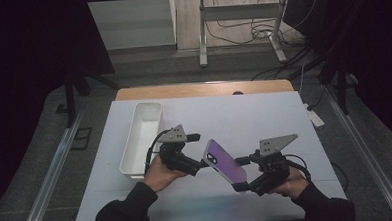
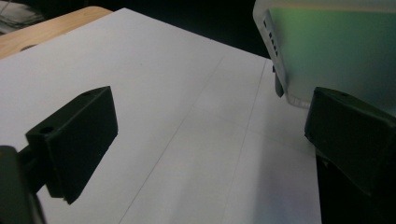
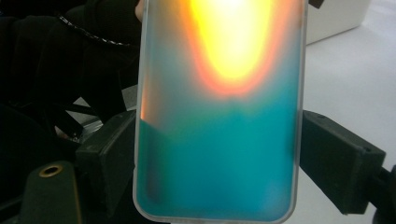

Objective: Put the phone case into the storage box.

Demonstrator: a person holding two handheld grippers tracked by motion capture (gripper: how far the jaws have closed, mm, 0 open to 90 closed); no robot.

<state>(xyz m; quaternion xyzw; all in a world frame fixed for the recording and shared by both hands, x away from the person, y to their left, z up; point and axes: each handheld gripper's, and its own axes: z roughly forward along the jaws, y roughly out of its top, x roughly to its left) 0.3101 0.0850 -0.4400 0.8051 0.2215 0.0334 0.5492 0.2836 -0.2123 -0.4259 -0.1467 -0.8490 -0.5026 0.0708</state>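
**Phone case held up between my 2 tongs**

My right hand [image 1: 287, 182] sits low, just nearer me than the phone case [image 1: 225, 162], knuckles out to the side. My right gripper [image 1: 243, 186] points in toward the middle of the table and clamps the case across its width; in the right gripper view the 2 black jaws press on both long edges of the case [image 3: 219, 116], near its lower end. The case is off the table, tilted, its purple back with the camera cut-out turned up.

My left hand [image 1: 159, 173] lies on the other side of the case, forearm coming up from my edge of the table. My left gripper [image 1: 202, 163] reaches level toward the case's camera end. In the left gripper view its jaws stand wide apart; the case's corner [image 2: 327, 51] hangs above 1 jaw, and nothing is pinched.

Beyond my left hand, well away from the case, a white tray [image 1: 141, 138] lies lengthwise on the white sheet [image 1: 264, 112] that covers the table.
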